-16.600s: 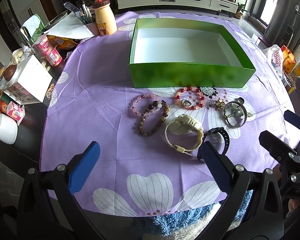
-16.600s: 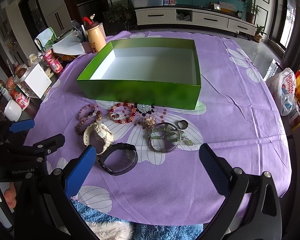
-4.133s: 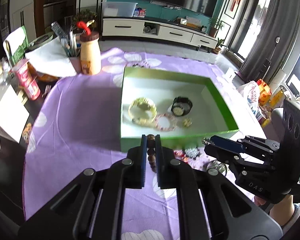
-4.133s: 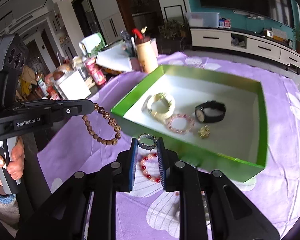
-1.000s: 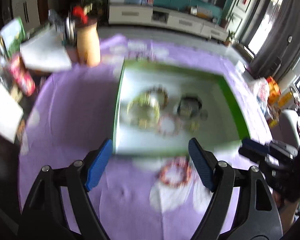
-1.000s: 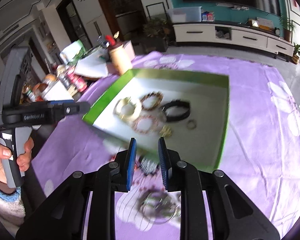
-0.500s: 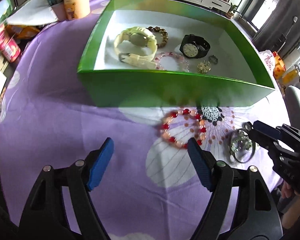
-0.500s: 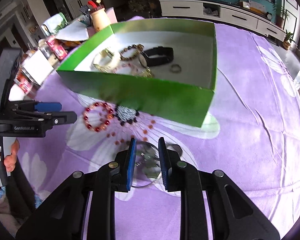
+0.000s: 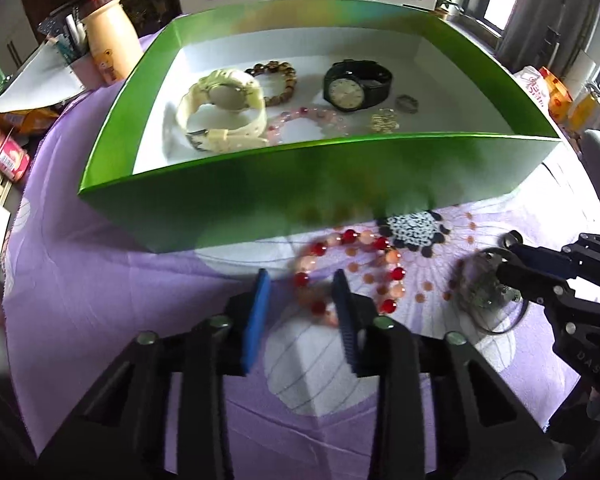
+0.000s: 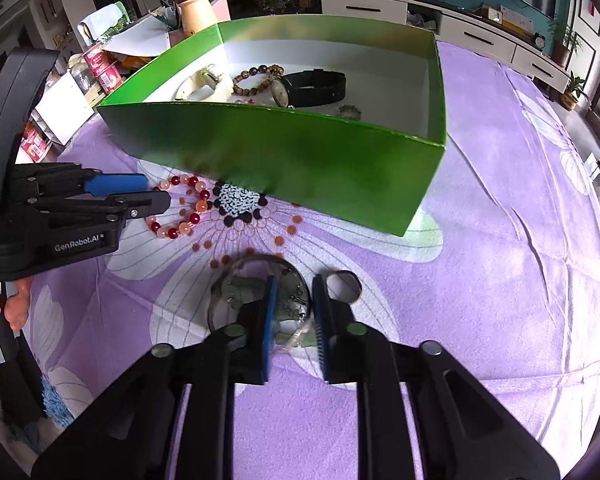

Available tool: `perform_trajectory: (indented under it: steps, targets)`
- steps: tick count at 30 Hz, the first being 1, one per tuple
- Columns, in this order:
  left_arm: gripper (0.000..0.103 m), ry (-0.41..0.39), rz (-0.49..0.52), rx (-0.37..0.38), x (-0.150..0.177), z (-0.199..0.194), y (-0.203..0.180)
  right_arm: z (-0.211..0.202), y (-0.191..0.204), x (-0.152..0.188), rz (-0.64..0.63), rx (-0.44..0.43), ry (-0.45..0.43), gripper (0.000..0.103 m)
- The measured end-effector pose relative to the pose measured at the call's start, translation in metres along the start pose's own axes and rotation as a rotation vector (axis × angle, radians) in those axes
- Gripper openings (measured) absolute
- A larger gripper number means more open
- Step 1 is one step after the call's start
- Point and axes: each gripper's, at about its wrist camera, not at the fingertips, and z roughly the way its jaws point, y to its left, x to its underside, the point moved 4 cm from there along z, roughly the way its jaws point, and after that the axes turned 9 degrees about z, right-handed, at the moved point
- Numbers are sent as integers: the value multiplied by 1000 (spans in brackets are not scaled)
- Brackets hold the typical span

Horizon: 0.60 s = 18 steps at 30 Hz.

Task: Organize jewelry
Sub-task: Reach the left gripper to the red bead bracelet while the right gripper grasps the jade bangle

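Observation:
A green box (image 9: 260,188) (image 10: 340,156) holds a cream watch (image 9: 220,112), a black watch (image 9: 356,86), a brown bead bracelet (image 9: 276,80), a pink bracelet (image 9: 308,118), a gold charm and a ring. On the purple cloth before it lie a red bead bracelet (image 9: 348,268) (image 10: 180,208), a silver bangle with green charms (image 10: 256,292) (image 9: 480,288) and a ring (image 10: 343,285). My left gripper (image 9: 300,284) is partly open, its jaws astride the red bracelet's near side. My right gripper (image 10: 292,288) is partly open, its jaws astride the bangle's right rim.
A cream bottle (image 9: 108,36), papers, red cans (image 9: 0,152) and a white box stand at the table's left. A snack bag (image 9: 548,88) lies off the right edge. A TV cabinet (image 10: 420,4) is beyond.
Both grippers have dropped to the cloth. My left gripper narrowed around the red bracelet; my right gripper widened a little around the bangle.

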Motion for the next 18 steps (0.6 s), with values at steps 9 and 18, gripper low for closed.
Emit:
perform_trajectory:
  steps: [9, 18]
  targets:
    - [7, -20, -53, 57, 6, -4, 2, -14, 5, -1, 11, -23, -51, 5]
    - [7, -106, -73, 93, -1, -39, 4, -38, 1, -8, 54, -58, -112, 5]
